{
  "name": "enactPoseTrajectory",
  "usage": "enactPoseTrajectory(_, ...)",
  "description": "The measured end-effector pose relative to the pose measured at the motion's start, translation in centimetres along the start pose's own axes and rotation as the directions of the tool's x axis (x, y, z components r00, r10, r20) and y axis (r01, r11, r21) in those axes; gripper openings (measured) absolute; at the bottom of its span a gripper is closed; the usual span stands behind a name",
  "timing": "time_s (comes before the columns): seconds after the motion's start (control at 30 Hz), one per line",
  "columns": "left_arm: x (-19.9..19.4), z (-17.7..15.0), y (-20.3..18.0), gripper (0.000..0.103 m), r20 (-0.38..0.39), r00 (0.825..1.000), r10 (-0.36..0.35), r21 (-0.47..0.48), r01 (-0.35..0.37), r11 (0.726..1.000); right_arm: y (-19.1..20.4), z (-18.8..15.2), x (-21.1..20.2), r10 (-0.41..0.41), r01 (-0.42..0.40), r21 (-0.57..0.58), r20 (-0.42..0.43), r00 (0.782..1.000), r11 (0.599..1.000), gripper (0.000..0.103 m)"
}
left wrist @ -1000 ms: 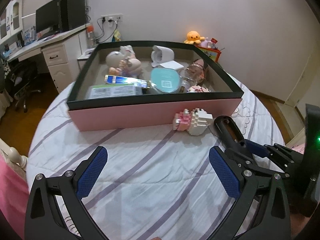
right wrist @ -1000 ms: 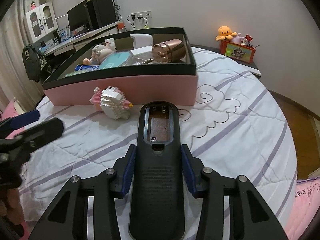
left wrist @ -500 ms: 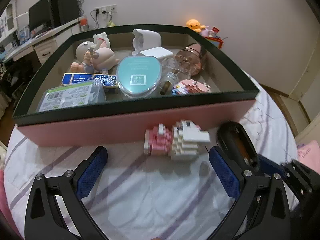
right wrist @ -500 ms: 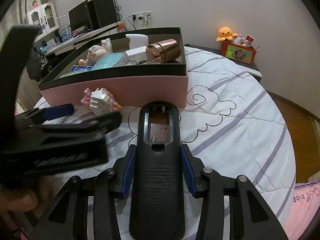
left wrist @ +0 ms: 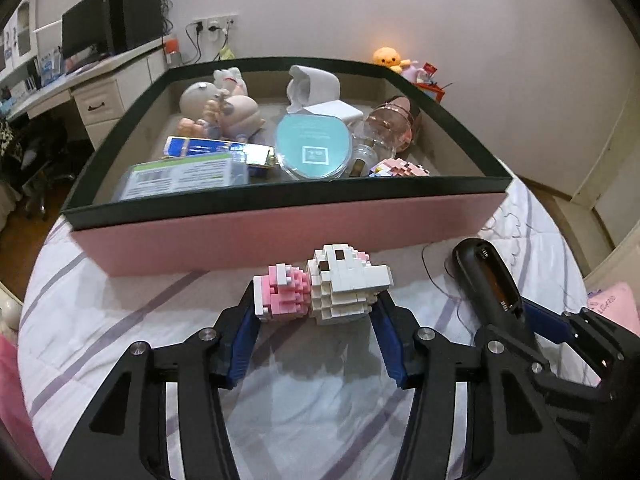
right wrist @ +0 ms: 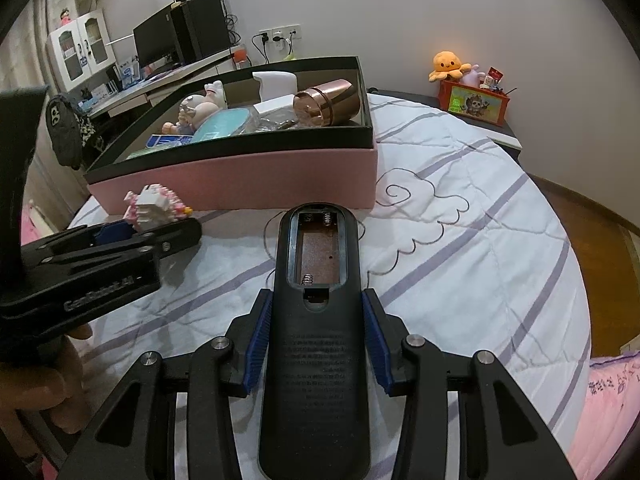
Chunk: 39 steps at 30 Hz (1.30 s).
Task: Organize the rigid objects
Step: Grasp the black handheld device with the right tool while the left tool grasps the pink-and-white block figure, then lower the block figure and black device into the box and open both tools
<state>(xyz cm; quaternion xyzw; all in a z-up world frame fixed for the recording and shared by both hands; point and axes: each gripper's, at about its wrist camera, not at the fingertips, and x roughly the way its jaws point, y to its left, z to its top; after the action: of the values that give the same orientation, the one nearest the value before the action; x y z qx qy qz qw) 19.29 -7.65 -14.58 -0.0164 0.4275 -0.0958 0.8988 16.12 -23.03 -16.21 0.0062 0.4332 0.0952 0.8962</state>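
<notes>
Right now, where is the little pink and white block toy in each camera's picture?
Left wrist view: the block toy sits center, between the left gripper fingers, before the pink box.
Right wrist view: the toy is far left, beside that box.
Shared landmark: the pink box.

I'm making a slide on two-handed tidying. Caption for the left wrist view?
Left gripper closes around a pink-and-white brick figure before the pink box; right gripper holds a remote.

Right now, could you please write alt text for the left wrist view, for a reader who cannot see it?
The left gripper closes around a pink-and-white brick figure on a striped bedcover, in front of a pink box filled with toys and containers. At right, the right gripper holds a black remote.
</notes>
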Motion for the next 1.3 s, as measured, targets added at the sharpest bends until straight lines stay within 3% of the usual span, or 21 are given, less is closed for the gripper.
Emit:
enactPoseTrajectory(0.43,-6.4,-1.2,3.4,0.054,0.094,0.995,-0.019,-0.026,0.021,0.999,2.8,0.6,-4.9,0.038,-0.036,-0.021,0.074,0.997,0.999,0.045)
enactPoseTrajectory(0.63,-8.4,0.1,4.5,0.054,0.146,0.989,-0.014,-0.025,0.018,1.000,4.1,3.1,-6.7,0.056,-0.049,-0.061,0.133,0.990,0.997,0.045)
enactPoseTrajectory(0.8,-9.3,3.1,5.2,0.054,0.202,0.979,-0.008,-0.010,0.010,1.000,4.5,6.8,-7.4,0.059,-0.040,-0.103,0.189,0.980,0.994,0.045)
enactPoseTrajectory(1.07,-7.0,8.8,5.7,0.054,0.234,0.972,0.015,0.009,-0.017,1.000,3.7,12.8,-4.9,0.112,-0.096,-0.082,0.217,0.970,0.992,0.045)
enactPoseTrajectory(1.3,-3.5,12.3,5.9,0.054,0.222,0.975,0.031,0.014,-0.035,0.999,2.5,16.3,0.2,0.117,-0.112,-0.041,0.165,0.979,0.993,0.045)
